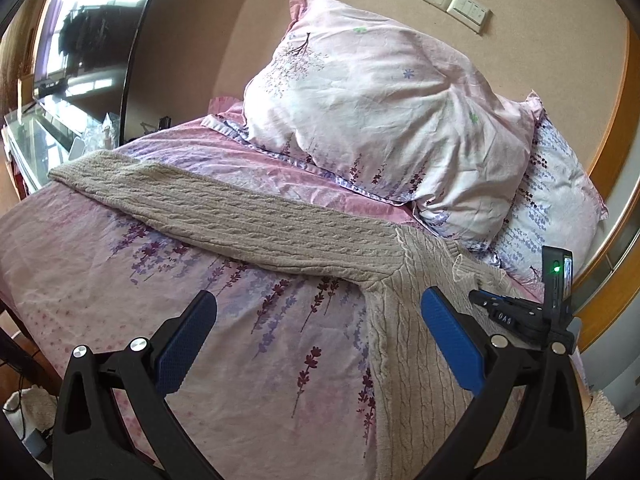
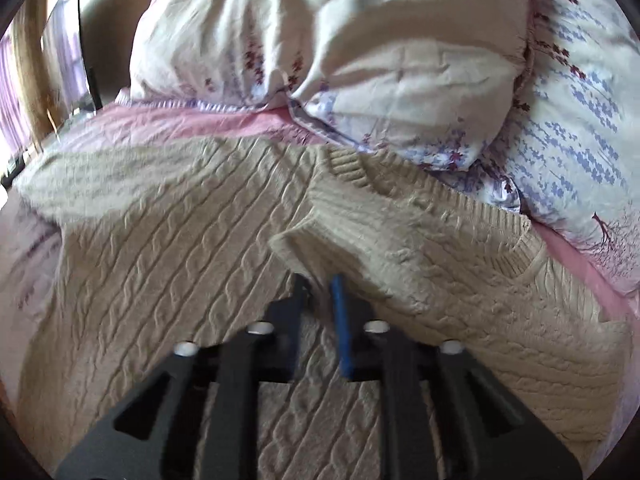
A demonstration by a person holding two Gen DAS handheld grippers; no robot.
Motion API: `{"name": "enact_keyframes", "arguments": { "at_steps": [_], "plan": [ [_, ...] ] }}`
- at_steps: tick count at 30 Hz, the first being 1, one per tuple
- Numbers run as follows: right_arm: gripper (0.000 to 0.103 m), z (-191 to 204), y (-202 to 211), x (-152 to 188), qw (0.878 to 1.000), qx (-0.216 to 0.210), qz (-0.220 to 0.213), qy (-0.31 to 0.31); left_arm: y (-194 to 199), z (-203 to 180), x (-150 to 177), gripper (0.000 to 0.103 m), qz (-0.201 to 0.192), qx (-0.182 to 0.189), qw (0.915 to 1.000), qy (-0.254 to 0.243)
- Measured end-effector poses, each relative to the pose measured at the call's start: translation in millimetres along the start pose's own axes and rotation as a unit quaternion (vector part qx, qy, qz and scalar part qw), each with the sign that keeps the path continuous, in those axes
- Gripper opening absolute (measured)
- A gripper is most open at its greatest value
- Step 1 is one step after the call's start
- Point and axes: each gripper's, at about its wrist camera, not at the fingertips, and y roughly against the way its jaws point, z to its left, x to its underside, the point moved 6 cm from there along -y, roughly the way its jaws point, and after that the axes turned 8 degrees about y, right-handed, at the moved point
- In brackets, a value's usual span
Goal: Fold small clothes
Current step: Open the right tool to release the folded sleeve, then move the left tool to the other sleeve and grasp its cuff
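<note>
A beige cable-knit sweater (image 1: 280,224) lies on the floral pink bed sheet (image 1: 100,264), one sleeve stretched out to the far left. My left gripper (image 1: 318,314) is open and empty, hovering above the sheet beside the sweater's armpit. My right gripper (image 2: 320,284) is shut on a fold of the sweater (image 2: 340,240), a sleeve cuff lifted over the sweater's body near the collar (image 2: 480,216). The right gripper's body also shows in the left wrist view (image 1: 520,316), at the right.
Two floral pillows (image 1: 380,108) are stacked at the head of the bed, just behind the sweater. A TV (image 1: 80,40) on a stand is at far left. A wall socket and switch (image 1: 452,0) are above. The bed's edge drops at the left.
</note>
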Motion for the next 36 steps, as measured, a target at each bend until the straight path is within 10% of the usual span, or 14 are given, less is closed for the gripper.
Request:
{"name": "enact_keyframes", "arguments": {
  "at_steps": [5, 14, 21, 31, 36],
  "plan": [
    [0.007, -10, 17, -17, 0.996, -0.044, -0.044, -0.061, -4, 17, -8, 0.102, 0.009, 0.012, 0.9992, 0.037],
    [0.009, 13, -13, -3, 0.994, -0.083, 0.015, -0.064, -8, 28, -16, 0.102, 0.01, 0.021, 0.9975, 0.067],
    [0.055, 22, -13, -3, 0.98, -0.16, 0.031, -0.112, -21, 43, -26, 0.102, 0.031, 0.039, 0.9918, 0.117],
    [0.059, 32, -3, -10, 0.974, -0.182, 0.006, -0.131, -35, 63, -43, 0.096, 0.057, 0.04, 0.9825, 0.173],
    [0.046, 61, 3, -23, 0.986, -0.153, 0.003, -0.069, -45, 77, -46, 0.089, 0.078, 0.032, 0.9742, 0.209]
  ]
}}
